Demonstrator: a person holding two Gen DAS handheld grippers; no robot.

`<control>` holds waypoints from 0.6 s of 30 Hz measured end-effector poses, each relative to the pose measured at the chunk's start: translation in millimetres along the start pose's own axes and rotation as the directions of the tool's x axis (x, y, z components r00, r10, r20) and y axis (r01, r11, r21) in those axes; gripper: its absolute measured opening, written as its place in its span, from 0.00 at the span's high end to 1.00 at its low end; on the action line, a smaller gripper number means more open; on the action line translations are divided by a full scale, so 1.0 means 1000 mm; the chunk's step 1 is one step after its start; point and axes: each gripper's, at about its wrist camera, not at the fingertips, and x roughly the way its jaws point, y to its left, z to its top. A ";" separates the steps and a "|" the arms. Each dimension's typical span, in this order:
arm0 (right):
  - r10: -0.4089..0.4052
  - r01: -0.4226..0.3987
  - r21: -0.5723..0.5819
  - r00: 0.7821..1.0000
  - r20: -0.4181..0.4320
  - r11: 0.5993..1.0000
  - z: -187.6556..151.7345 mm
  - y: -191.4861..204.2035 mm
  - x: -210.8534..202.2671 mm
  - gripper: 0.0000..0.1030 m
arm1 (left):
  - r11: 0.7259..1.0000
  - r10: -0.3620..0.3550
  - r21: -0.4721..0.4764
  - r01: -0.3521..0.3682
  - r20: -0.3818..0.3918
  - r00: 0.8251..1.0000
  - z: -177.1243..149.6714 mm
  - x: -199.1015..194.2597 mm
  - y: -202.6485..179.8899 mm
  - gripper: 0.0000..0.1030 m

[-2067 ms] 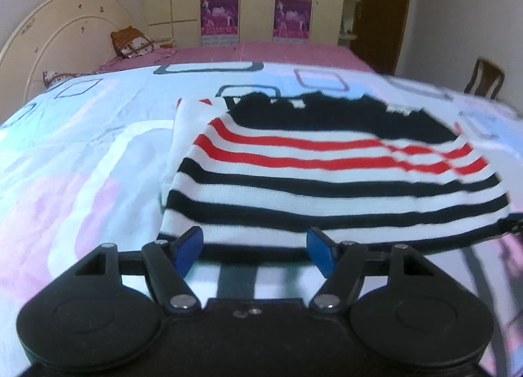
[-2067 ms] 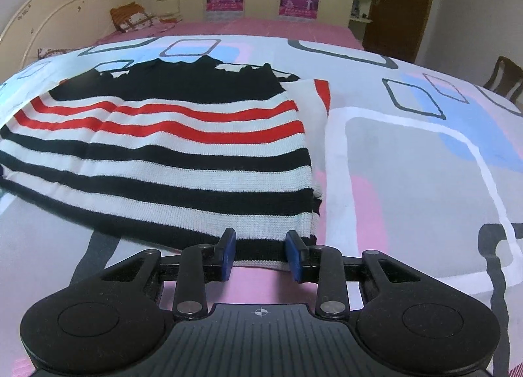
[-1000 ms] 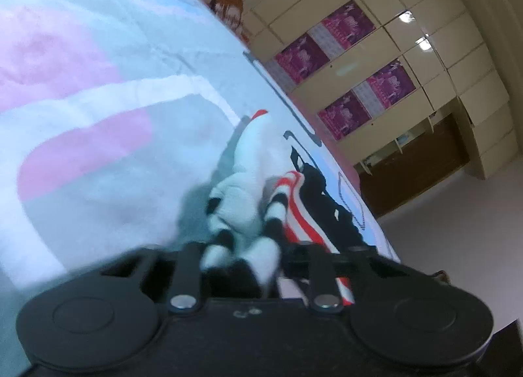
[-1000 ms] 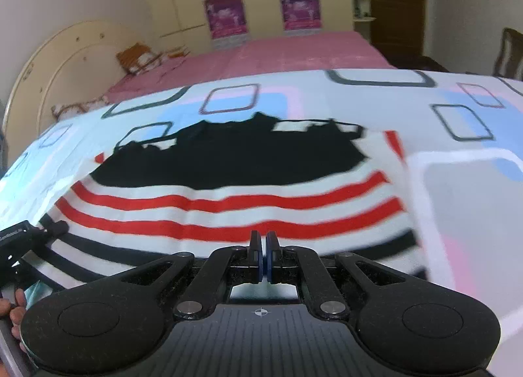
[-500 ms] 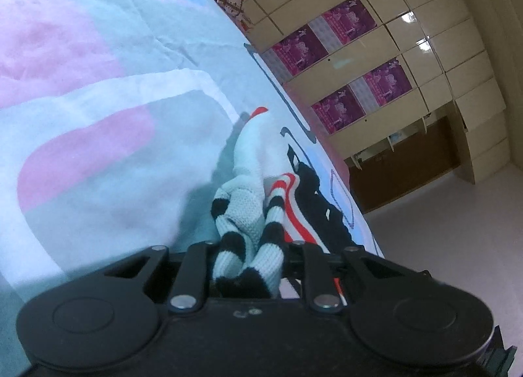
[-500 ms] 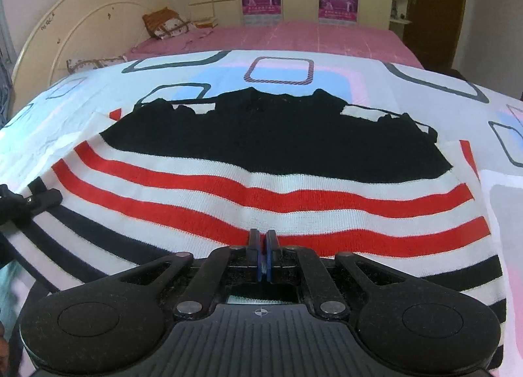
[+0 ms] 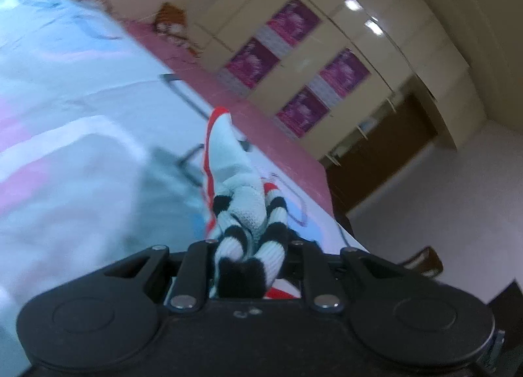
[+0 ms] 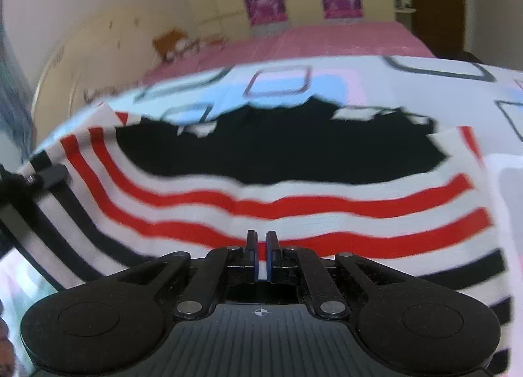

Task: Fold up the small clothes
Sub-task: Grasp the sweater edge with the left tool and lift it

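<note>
A small knit sweater (image 8: 294,187) with a black top and red, white and black stripes lies on the bed, its near hem lifted. My left gripper (image 7: 250,259) is shut on a bunched corner of the sweater (image 7: 242,213) and holds it up, tilted. It also shows at the left edge of the right wrist view (image 8: 39,177). My right gripper (image 8: 261,246) is shut on the sweater's hem, a thin strip of white fabric showing between the blue pads.
The bedsheet (image 8: 441,82) is white with pink, blue and grey squares. A pink mattress part (image 8: 310,40), a curved headboard (image 8: 81,59) and cream wardrobes (image 7: 327,50) are behind. A brown door (image 7: 376,154) and a chair (image 7: 425,259) stand at the right.
Both grippers have closed on the near hem corners and lifted them. The hem has risen and moved forward over the sweater toward the black top part.
</note>
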 end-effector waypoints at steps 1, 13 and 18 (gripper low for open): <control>0.007 -0.008 0.030 1.000 0.015 1.000 0.001 -0.012 -0.008 0.96 | 1.000 -0.013 0.025 0.013 -0.007 1.000 -0.003 0.004 -0.016 0.84; -0.076 0.029 0.298 0.986 0.147 0.954 0.011 -0.180 -0.113 0.96 | 0.945 -0.043 0.297 0.133 -0.291 0.956 -0.109 0.089 -0.190 0.83; -0.072 0.020 0.368 0.989 0.127 0.929 0.005 -0.216 -0.133 0.39 | 0.862 0.052 0.470 0.191 -0.457 0.888 -0.170 0.117 -0.220 0.50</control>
